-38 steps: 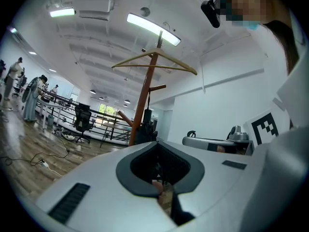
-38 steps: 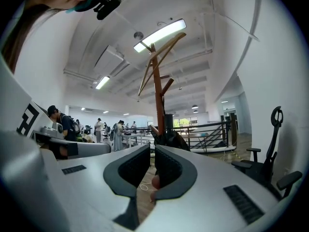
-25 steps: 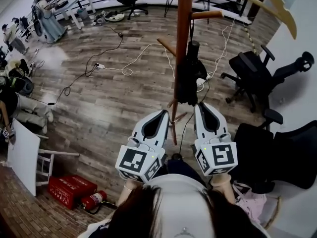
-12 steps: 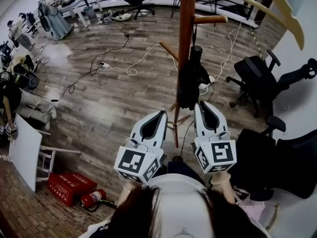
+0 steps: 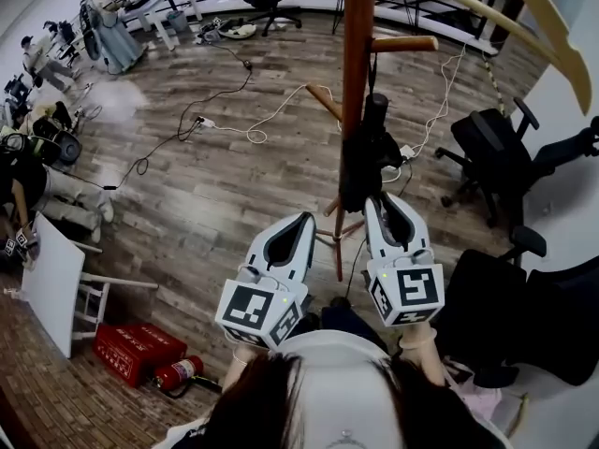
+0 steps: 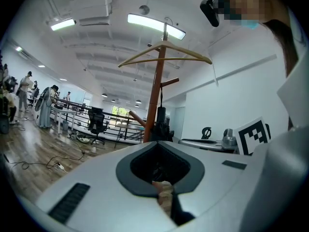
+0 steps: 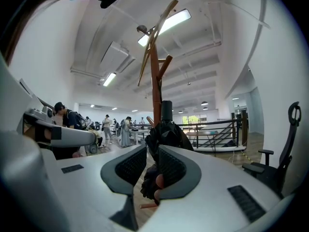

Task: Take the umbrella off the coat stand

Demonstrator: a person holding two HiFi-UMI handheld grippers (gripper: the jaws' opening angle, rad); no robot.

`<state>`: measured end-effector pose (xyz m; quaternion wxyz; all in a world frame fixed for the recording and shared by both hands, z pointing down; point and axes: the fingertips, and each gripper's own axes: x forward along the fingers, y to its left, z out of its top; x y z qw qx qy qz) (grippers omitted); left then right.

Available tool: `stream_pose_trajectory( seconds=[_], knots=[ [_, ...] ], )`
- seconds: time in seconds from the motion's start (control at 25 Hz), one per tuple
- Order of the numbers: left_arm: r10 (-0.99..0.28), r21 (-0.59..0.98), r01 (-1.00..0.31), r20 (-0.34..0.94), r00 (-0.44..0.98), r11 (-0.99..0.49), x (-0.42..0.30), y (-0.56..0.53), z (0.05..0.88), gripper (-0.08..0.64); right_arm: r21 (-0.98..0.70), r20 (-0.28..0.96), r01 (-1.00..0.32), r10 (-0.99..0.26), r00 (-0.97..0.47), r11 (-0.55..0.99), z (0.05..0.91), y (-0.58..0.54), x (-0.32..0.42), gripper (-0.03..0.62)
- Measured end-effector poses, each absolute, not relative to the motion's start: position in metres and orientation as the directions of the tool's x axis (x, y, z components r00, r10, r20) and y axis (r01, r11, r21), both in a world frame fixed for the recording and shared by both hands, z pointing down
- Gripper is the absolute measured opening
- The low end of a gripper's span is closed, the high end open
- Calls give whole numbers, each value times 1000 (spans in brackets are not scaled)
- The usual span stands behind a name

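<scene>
A black folded umbrella (image 5: 360, 157) hangs by its strap from a peg (image 5: 402, 43) of the brown wooden coat stand (image 5: 356, 54). My right gripper (image 5: 379, 199) points level with its tips just under the umbrella's lower end. Its jaws are opening a little. In the right gripper view the umbrella (image 7: 166, 129) shows through the narrow gap of that gripper (image 7: 152, 146), and the pads do not press on it. My left gripper (image 5: 307, 216) is shut and holds nothing, left of the pole. The left gripper (image 6: 157, 143) faces the stand (image 6: 154, 105) and the umbrella (image 6: 161, 124).
A wooden hanger (image 5: 487, 12) sits atop the stand. Black office chairs (image 5: 487, 148) stand at the right, another (image 5: 552, 297) close by. Cables (image 5: 234, 120) trail over the wood floor. Red boxes (image 5: 131, 352), a fire extinguisher (image 5: 182, 375) and a white table (image 5: 47, 288) are at the left.
My right gripper has edged forward to the umbrella's lower end, and its jaws have parted slightly. The left gripper has hardly moved.
</scene>
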<state>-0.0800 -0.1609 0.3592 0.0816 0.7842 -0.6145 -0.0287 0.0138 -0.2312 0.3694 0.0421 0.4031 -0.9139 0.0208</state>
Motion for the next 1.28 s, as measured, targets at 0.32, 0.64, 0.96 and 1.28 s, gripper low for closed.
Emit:
stream_pose_trajectory(
  seconds=[0.32,0.64,0.96,1.28],
  knots=[
    [-970,161,-963,72,231,-218,-83,-168,363,9,-11,120,-722,-716,-688,692,379,-243,5,151],
    [-972,170,-965,86,219,-202,-87,-178,368,9,-17,173,-714,-702,-691,699,395,-258,2,217],
    [-972,172,-966,97,213,-194,-90,-186,371,9,-15,217,-708,-689,-692,706,407,-271,-3,257],
    [-972,169,-967,107,211,-191,-95,-196,372,9,-24,244,-709,-683,-688,705,414,-285,-9,275]
  ],
)
